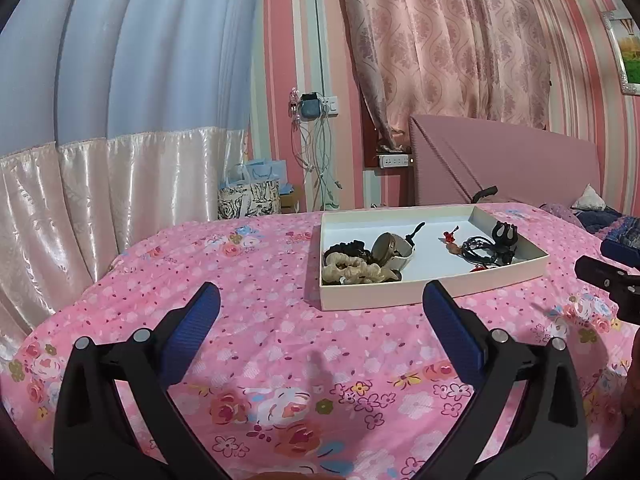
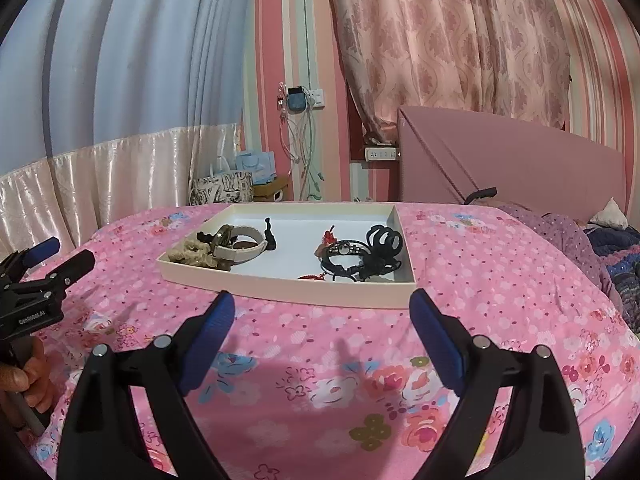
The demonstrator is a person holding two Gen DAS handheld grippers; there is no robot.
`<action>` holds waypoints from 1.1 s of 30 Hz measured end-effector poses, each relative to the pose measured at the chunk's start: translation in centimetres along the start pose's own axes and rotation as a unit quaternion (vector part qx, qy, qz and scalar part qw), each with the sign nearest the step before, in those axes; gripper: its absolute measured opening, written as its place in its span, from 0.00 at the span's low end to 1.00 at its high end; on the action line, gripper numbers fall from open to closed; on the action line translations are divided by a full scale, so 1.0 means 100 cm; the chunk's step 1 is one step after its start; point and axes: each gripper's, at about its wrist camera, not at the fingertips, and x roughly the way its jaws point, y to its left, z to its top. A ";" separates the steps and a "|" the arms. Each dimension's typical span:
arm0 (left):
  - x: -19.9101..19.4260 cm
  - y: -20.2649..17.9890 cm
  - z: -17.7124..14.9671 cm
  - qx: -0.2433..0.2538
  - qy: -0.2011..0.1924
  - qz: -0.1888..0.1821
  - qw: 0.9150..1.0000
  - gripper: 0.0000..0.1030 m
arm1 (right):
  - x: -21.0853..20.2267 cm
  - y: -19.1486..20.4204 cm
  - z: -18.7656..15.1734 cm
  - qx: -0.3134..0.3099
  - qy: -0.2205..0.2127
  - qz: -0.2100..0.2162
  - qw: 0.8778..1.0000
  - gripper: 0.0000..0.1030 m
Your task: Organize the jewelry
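My left hand-held gripper (image 1: 320, 304) and right hand-held gripper (image 2: 322, 310) both hover over the bed (image 1: 248, 320), fingers wide apart, holding nothing. The jewelry (image 2: 352, 256) lies in the tray (image 2: 320, 294) just beyond them.

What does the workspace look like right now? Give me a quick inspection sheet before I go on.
Surface: bed with pink floral bedsheet, lightly wrinkled.
Job's things: shallow white tray on the sheet, holding a beige scrunchie, a watch with white strap, a black claw clip, a black bracelet and small red pieces.
Clutter: nothing seen on the sheet outside the tray.
Grippers: left hand-held gripper open, empty; right hand-held gripper open, empty; both short of the tray.
Cables: charger cords hanging from a wall socket behind the bed.
Surroundings: curtains, pink headboard, gift bags on the floor.
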 end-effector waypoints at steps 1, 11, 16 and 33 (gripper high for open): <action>0.000 0.000 0.000 0.000 0.000 0.000 1.000 0.97 | 0.000 0.000 0.000 0.001 0.001 0.000 1.000 0.86; -0.001 -0.001 0.001 0.000 -0.002 0.000 1.000 0.97 | 0.001 -0.001 0.001 0.002 0.001 -0.008 1.000 0.86; -0.001 -0.001 0.001 0.000 -0.003 0.000 1.000 0.97 | 0.002 -0.002 0.001 0.002 0.001 -0.007 1.000 0.87; -0.002 -0.001 0.001 0.000 -0.003 0.001 1.000 0.97 | 0.002 -0.002 0.001 0.002 0.004 -0.007 1.000 0.90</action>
